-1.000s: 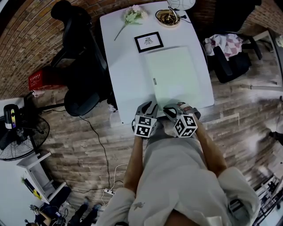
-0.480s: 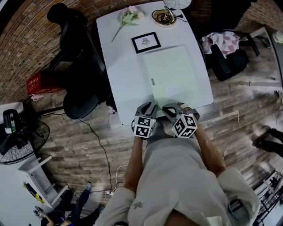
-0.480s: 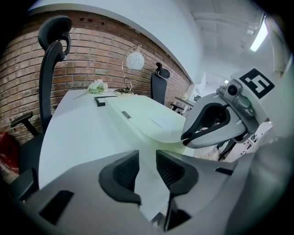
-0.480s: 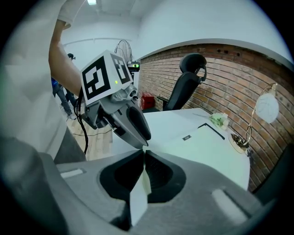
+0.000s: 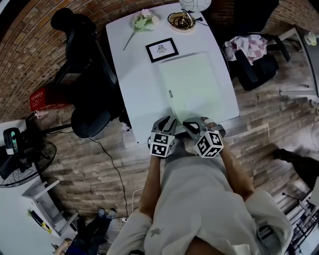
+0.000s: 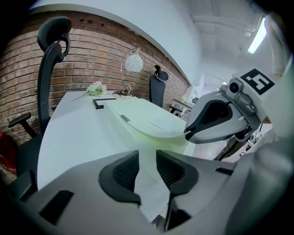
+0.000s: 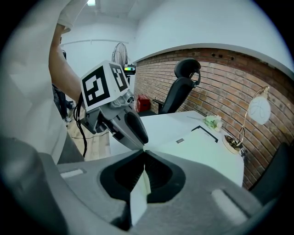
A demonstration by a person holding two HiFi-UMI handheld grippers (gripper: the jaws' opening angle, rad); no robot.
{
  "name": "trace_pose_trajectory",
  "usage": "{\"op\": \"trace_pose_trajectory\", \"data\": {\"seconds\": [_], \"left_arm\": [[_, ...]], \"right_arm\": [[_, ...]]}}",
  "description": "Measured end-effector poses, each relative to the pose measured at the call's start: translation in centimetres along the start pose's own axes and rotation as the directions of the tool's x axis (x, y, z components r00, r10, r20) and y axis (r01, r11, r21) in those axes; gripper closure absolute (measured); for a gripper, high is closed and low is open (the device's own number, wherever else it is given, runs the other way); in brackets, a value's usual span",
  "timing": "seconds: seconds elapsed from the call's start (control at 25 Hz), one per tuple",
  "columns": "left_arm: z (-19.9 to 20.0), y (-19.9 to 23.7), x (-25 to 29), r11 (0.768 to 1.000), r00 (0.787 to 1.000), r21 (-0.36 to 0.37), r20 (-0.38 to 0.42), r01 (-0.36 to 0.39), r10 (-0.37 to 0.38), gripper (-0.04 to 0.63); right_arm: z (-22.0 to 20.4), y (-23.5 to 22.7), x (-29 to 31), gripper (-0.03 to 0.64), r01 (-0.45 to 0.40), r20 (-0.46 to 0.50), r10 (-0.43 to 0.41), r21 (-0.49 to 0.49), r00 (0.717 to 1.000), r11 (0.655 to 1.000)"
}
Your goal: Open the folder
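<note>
A pale green folder (image 5: 194, 84) lies flat on the white table (image 5: 134, 74), its near edge at the table's front. My right gripper (image 5: 192, 122) is shut on that near edge. In the right gripper view a thin strip of the cover (image 7: 139, 195) stands pinched between the pads of the right gripper (image 7: 144, 158). In the left gripper view the cover (image 6: 142, 117) curves up a little toward the right gripper (image 6: 216, 117). My left gripper (image 5: 169, 119) hovers just left of it, over the folder's near left corner. The left gripper (image 6: 148, 167) is open by a narrow gap with nothing between its pads.
A framed picture (image 5: 162, 49), a flower (image 5: 142, 21), a bowl (image 5: 180, 21) and a lamp (image 5: 195, 5) stand at the table's far end. A black office chair (image 5: 82, 74) is left of the table, another chair with a cloth (image 5: 251, 55) right. A fan (image 5: 20, 149) stands on the floor.
Both grippers have stayed at the folder's near edge. The right gripper's marker cube has tilted slightly. The head view has shifted a little.
</note>
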State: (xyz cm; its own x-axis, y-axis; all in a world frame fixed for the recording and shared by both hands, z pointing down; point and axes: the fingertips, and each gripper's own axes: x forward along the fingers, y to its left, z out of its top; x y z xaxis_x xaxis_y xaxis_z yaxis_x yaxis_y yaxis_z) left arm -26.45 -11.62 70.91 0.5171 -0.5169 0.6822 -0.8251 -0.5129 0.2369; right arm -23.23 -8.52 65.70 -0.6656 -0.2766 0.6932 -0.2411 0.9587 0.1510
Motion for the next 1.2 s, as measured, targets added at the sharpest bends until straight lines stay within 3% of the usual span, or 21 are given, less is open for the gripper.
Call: {"op": "trace_pose_trajectory", "data": {"seconds": [0.48,1.2], "left_arm": [[0.0,0.0,0.4,1.0,1.0,0.029,-0.014,-0.011,0.012,0.472],[0.0,0.1,0.3,0.999,0.999,0.04,-0.027,-0.031,0.032,0.472]], "right_arm": [[1.1,-0.9,-1.5,0.609,0.047,0.034,-0.047,0.023,0.998,0.999],[2.9,-3.6,-7.4,0.609,0.228,0.104,-0.236,0.085,0.966,0.97]]}}
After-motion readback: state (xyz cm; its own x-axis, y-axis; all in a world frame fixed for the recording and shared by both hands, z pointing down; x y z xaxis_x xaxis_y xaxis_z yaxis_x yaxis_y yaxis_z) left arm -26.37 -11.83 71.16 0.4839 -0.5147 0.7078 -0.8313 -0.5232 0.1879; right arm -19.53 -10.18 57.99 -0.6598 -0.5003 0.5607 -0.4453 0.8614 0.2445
